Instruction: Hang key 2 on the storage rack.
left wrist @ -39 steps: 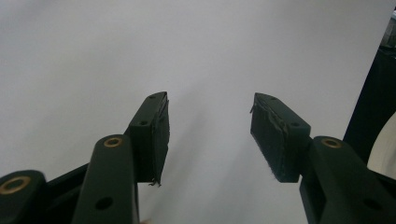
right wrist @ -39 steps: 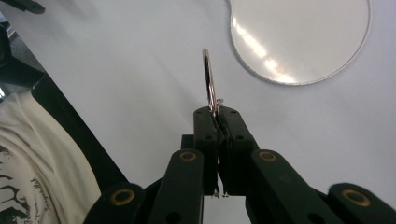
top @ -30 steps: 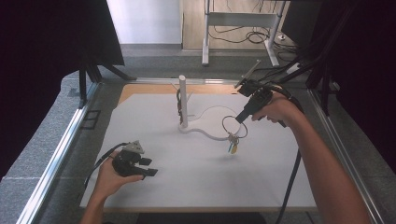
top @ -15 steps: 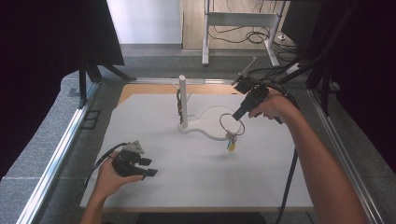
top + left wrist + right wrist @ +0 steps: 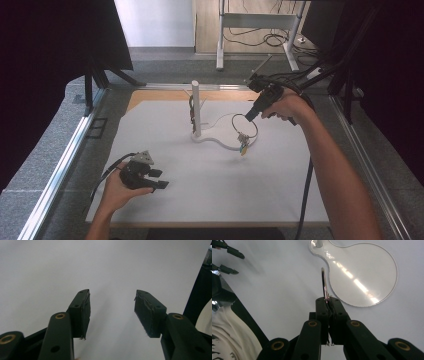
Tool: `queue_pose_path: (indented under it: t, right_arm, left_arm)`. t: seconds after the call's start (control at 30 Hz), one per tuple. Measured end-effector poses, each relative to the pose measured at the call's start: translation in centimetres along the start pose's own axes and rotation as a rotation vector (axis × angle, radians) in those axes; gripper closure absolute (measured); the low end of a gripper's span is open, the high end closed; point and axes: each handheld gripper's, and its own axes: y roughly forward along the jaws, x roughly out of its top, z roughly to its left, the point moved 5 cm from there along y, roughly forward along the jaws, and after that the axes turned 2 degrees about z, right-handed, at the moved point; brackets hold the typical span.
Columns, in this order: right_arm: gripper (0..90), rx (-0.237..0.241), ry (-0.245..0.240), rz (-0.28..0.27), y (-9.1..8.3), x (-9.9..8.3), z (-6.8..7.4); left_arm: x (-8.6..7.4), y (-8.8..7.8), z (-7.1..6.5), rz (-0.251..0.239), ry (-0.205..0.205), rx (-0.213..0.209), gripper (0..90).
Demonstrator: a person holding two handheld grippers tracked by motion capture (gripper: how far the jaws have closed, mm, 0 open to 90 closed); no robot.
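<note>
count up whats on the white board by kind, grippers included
grippers: 2 (left gripper, open and empty; right gripper, shut on the ring)
key rings: 1 (ring, small tags hanging)
stands: 1 (white post on clear base)
total: 4

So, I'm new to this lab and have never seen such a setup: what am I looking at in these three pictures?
A person works at a white table with a hand-held two-jaw gripper in each hand. One camera looks down from above; the other two ride on the grippers and look along their black jaws. The left gripper rests low with open, empty jaws. The right gripper is shut on a metal ring, with small things hanging from it, above a clear stand that carries a white post.
</note>
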Motion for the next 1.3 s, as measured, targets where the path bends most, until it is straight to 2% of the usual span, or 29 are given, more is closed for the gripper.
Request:
queue_pose_path:
  t: [0.37, 0.67, 1.0, 1.3]
  right_arm:
    - [86.7, 0.001, 0.009, 0.002, 0.1, 2.1, -0.7]
    - [86.7, 0.0, 0.008, 0.006, 0.6, 3.5, -0.6]
    - [86.7, 0.004, 0.004, 0.009, 0.9, 4.2, -0.3]
    - [86.7, -0.003, 0.01, -0.008, 0.9, 5.1, -0.7]
  left_arm:
    - [0.0, -0.1, 0.0, -0.005, -0.001, -0.007, 47.1]
    - [0.0, -0.3, 0.0, -0.01, 0.003, -0.008, 47.1]
    - [0.0, -0.3, 0.0, -0.01, 0.002, -0.008, 47.0]
    - [0.0, -0.4, 0.0, -0.009, 0.001, -0.009, 47.0]
